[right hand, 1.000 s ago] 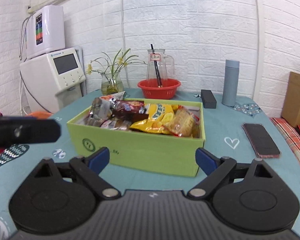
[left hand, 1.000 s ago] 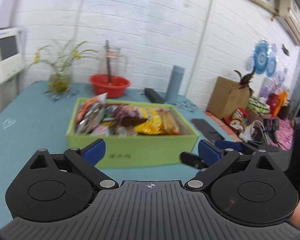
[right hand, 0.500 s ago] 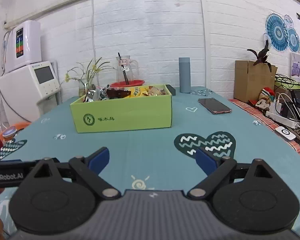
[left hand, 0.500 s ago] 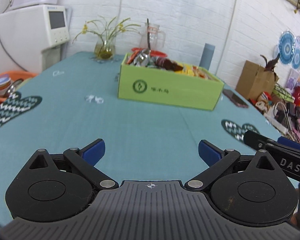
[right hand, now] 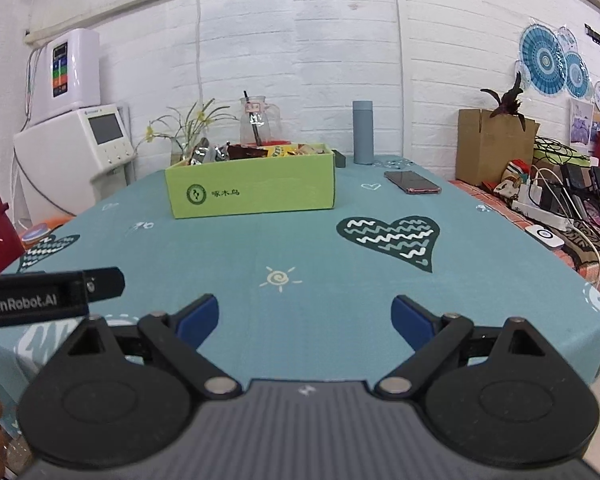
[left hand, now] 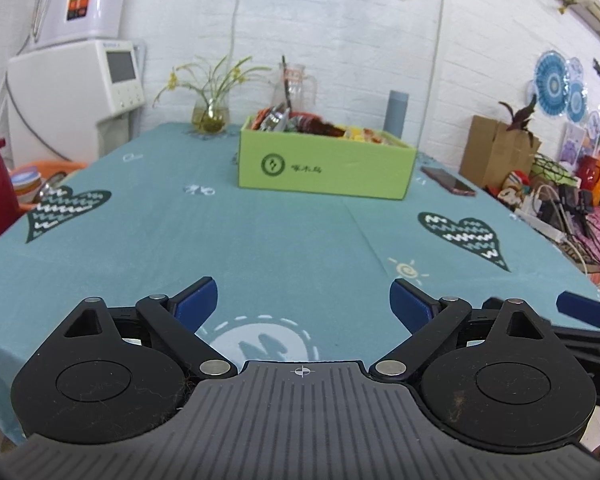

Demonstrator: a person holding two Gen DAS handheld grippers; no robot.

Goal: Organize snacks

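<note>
Both grippers have drawn back from the green snack box since a second ago, when it filled the near field; it now sits far across the surface.

Left wrist view: the left gripper (left hand: 303, 300) is held level and low above the teal surface (left hand: 284, 240), jaws spread wide and empty. The green snack box (left hand: 325, 168) stands well ahead, packets heaped inside. A phone (left hand: 447, 180) lies right of it.

Right wrist view: the right gripper (right hand: 305, 317) hovers level, jaws wide apart, holding nothing. The box (right hand: 252, 187) rests ahead and slightly left.
</note>
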